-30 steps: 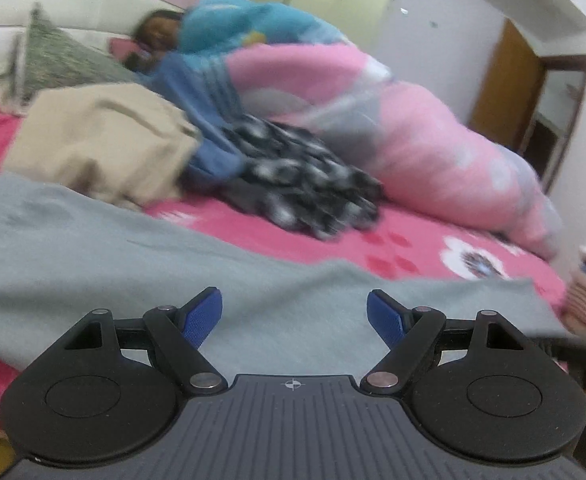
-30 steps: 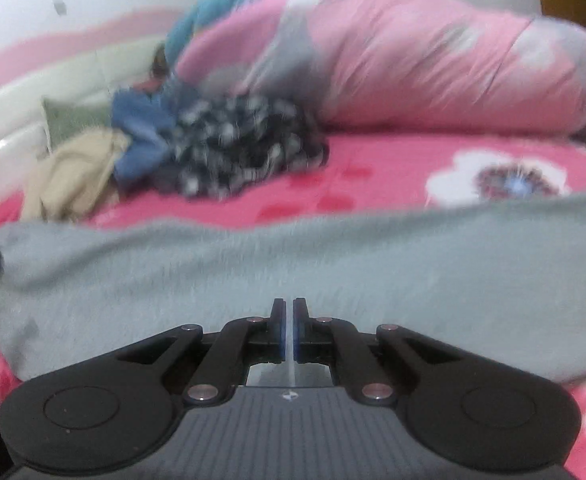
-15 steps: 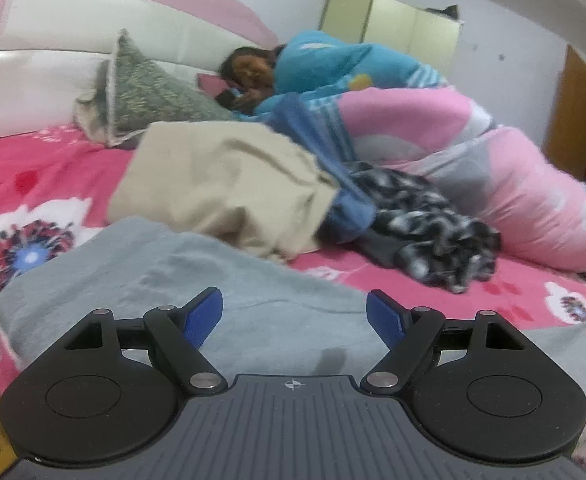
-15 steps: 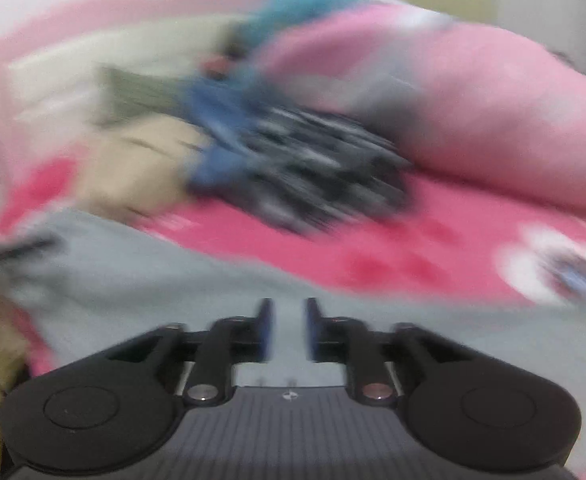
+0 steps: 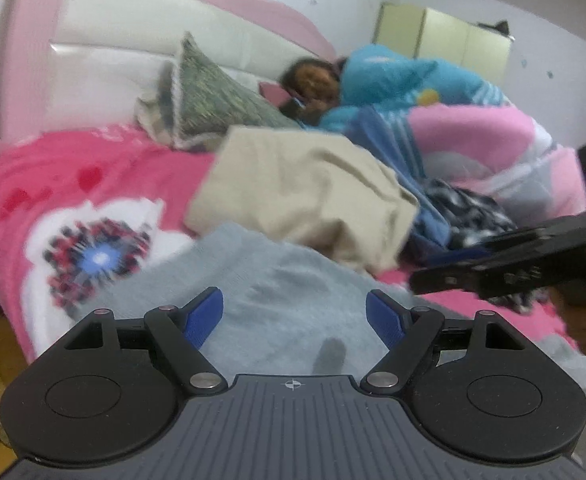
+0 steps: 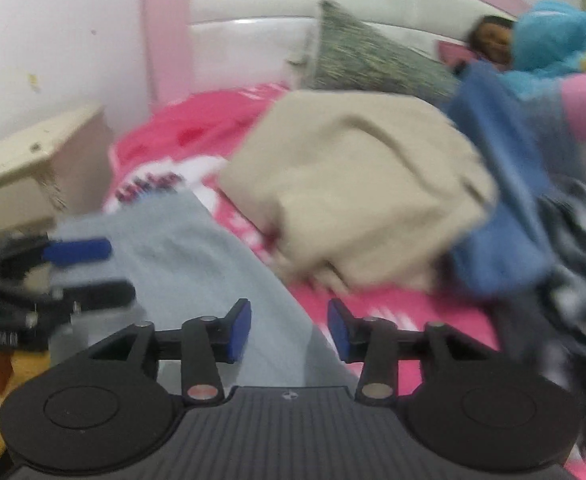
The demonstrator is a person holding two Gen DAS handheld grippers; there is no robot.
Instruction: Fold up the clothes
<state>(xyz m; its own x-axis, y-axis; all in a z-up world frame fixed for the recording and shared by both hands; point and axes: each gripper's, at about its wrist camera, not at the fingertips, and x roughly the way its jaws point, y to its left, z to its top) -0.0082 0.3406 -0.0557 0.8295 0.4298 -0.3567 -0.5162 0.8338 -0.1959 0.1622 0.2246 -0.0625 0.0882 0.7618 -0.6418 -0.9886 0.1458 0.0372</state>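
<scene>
A grey garment lies spread along the near edge of the bed. The left gripper hovers over it, jaws wide and empty. The right gripper is opening, nothing between its jaws. Beige clothes sit behind, toward the headboard

Each camera sits just behind its own gripper's fingers, close over the grey garment, facing the headboard. Both views share the beige cloth and speckled pillow ahead.
</scene>
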